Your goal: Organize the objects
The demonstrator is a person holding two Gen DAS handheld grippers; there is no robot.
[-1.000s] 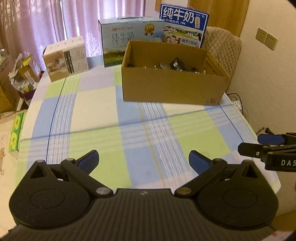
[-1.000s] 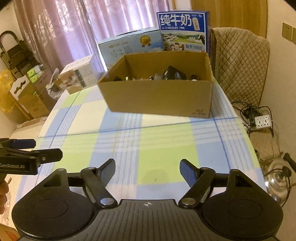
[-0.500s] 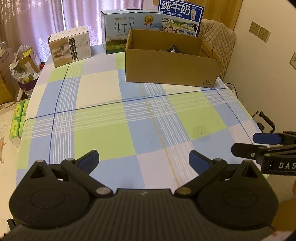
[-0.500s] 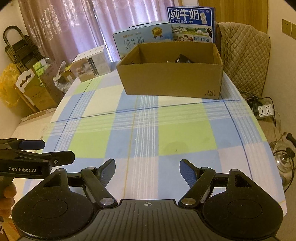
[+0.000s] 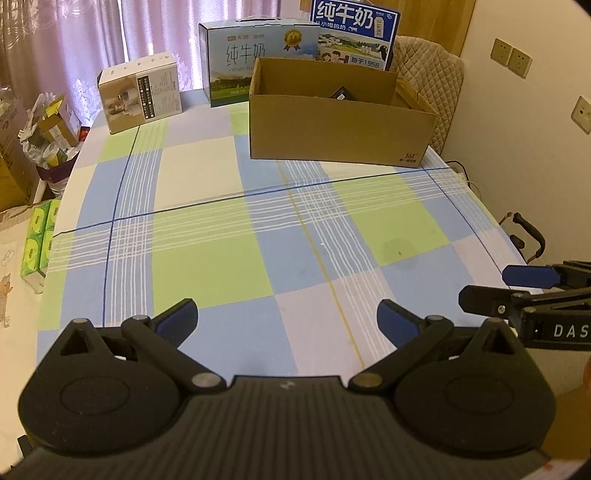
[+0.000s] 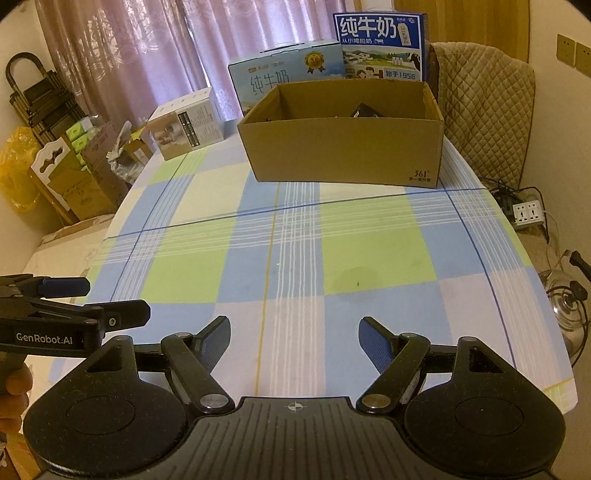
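Note:
An open brown cardboard box (image 5: 340, 129) stands at the far side of the checked tablecloth (image 5: 229, 236); it also shows in the right wrist view (image 6: 343, 151). A dark object (image 5: 341, 92) pokes up inside it; the rest of its contents are hidden by the wall. My left gripper (image 5: 286, 319) is open and empty above the near table edge. My right gripper (image 6: 293, 338) is open and empty beside it. Each gripper shows at the edge of the other's view: the right one (image 5: 517, 286) and the left one (image 6: 92, 299).
Two milk cartons (image 5: 255, 55) (image 5: 354, 33) stand behind the box, and a white carton (image 5: 140, 96) stands at the far left. A quilted chair (image 6: 484, 110) is at the right. Boxes and bags (image 6: 74, 166) crowd the floor on the left; a power strip (image 6: 528, 214) and a kettle (image 6: 565, 299) lie on the right.
Both grippers have drawn back from the cardboard box toward the near table edge, and the box now looks farther away. Both stay open and empty.

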